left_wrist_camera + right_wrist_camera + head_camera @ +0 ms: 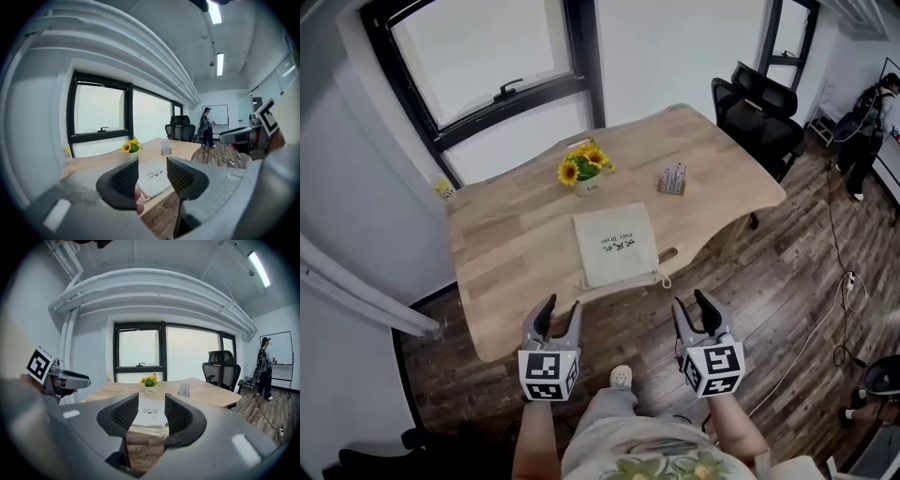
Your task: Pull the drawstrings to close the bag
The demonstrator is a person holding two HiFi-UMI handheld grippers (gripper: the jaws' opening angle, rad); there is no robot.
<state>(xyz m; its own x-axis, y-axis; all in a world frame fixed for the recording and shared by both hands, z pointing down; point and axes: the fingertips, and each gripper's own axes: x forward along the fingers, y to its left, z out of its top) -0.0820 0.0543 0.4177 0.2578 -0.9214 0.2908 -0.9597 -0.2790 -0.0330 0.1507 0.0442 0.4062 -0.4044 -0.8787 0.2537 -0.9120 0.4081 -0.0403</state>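
Head view, contents.

1. Wooden table, wavy-edged.
2. Cream drawstring bag, lying flat near the table's middle, printed side up. Its drawstrings trail loose at the bag's 5 o'clock corner, close to the table's near edge.
3. Pot of sunflowers, at 11 o'clock from the bag and apart from it.
4. Small desk stand, at 1 o'clock from the bag.
5. Black office chair, off the table's 2 o'clock corner.
6. Left gripper, at 7 o'clock from the bag, just off the table's near edge. Its jaws are spread with nothing between them. The left gripper view shows the same gap, with the bag lying beyond it.
7. Right gripper, at 5 o'clock from the bag, likewise off the table, jaws parted and empty. The right gripper view frames the bag in the gap, well ahead.

Neither gripper touches the bag or the drawstrings.
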